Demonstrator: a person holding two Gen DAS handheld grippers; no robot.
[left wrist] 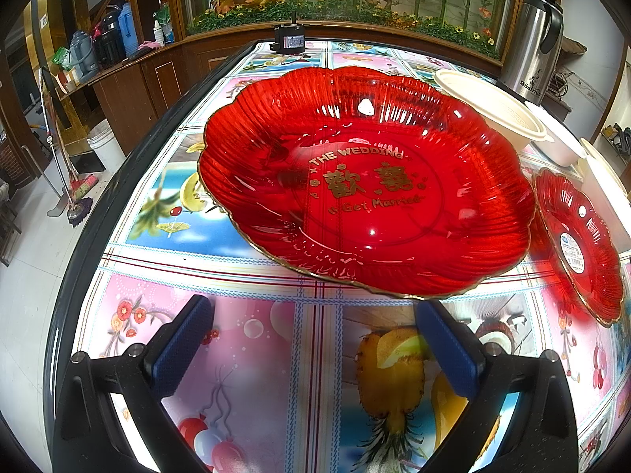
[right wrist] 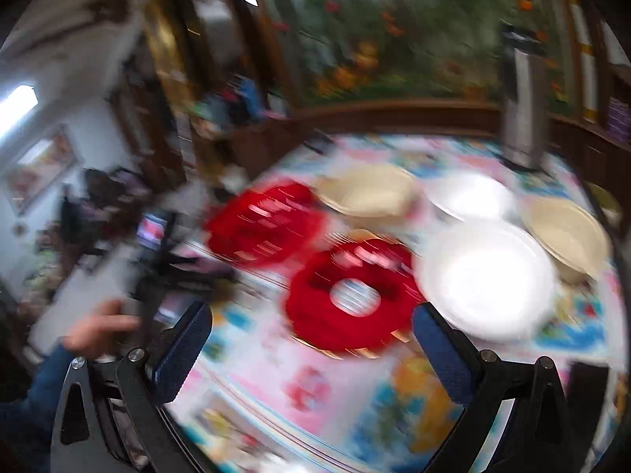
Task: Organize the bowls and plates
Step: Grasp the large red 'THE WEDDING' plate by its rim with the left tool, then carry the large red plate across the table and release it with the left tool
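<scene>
A large red scalloped plate (left wrist: 366, 185) with gold lettering lies on the patterned table just ahead of my left gripper (left wrist: 315, 307), which is open with nothing between its fingers. A smaller red plate (left wrist: 579, 244) sits to its right, and cream bowls (left wrist: 493, 108) stand behind. The right wrist view is blurred. My right gripper (right wrist: 311, 313) is open above the table, with a small red plate (right wrist: 355, 295) ahead of it, a white plate (right wrist: 489, 280) to the right, the large red plate (right wrist: 268, 224) further left, and cream bowls (right wrist: 370, 191) behind.
A steel thermos (left wrist: 532, 43) stands at the table's far right, and a small black device (left wrist: 290, 39) sits at the far edge. The table's dark rim (left wrist: 130, 181) curves along the left. A hand and blue sleeve (right wrist: 94, 327) show at left in the right wrist view.
</scene>
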